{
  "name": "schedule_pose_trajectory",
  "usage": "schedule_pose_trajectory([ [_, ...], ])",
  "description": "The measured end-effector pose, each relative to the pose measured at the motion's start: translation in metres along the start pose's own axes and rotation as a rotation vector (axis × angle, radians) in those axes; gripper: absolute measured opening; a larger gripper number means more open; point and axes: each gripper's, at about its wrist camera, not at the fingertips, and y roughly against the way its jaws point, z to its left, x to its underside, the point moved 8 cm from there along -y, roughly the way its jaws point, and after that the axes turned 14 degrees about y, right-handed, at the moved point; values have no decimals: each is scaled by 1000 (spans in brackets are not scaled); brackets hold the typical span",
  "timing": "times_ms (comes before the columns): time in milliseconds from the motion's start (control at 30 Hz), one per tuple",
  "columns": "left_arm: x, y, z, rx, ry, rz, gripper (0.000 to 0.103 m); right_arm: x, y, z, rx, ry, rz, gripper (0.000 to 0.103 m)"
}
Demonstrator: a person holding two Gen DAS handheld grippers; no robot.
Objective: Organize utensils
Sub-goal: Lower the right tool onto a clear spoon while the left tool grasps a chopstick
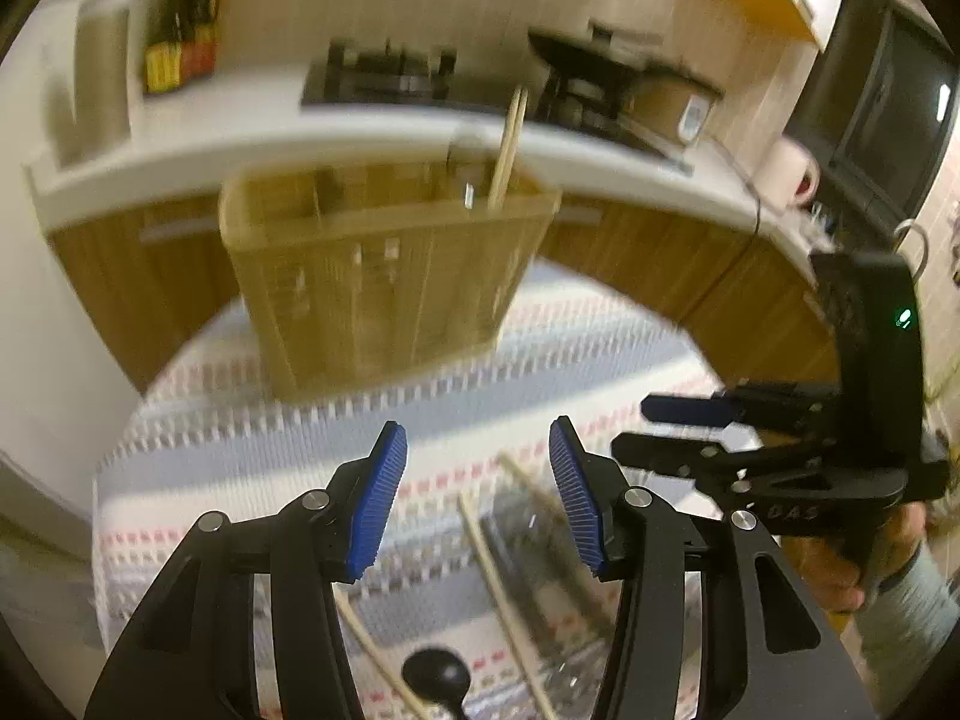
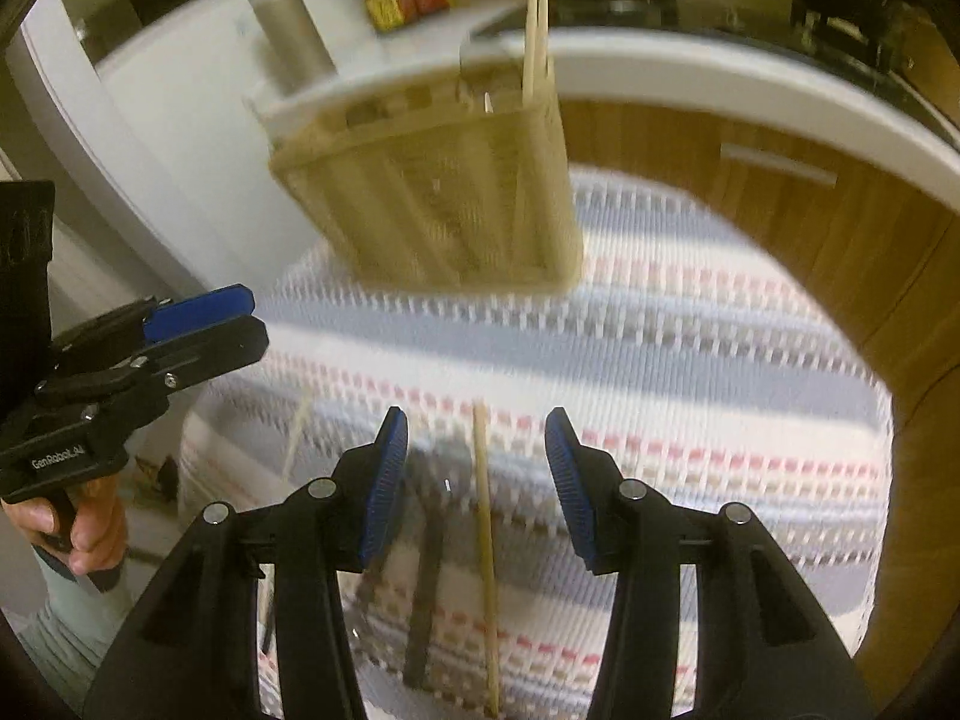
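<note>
Chopsticks (image 2: 483, 540) lie loose on our striped surface (image 1: 252, 468), below both claws. Our left claw (image 1: 478, 498) hangs released, partly spread, touching nothing; our right claw (image 2: 477, 492) likewise, one chopstick lying beneath its gap. Beyond, the wooden holder (image 1: 384, 276) stands with two chopsticks (image 1: 509, 147) in its right compartment.

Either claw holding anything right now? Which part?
Nothing held. Left claw and right claw both stand open above the loose chopsticks on the cloth.

Both wrist views look steeply down, sharing the bamboo caddy (image 1: 384, 264).
</note>
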Motion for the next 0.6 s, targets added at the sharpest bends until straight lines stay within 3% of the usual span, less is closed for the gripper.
schedule_pose_trajectory([
  [267, 51, -52, 23, -24, 15, 207, 47, 33, -28, 10, -70, -24, 102, 43],
  [433, 75, -71, 25, -40, -24, 275, 37, 50, -41, 25, -126, -23, 150, 34],
  [600, 82, -78, 24, -43, -38, 284, 33, 63, -53, 45, -138, 8, 173, 27],
])
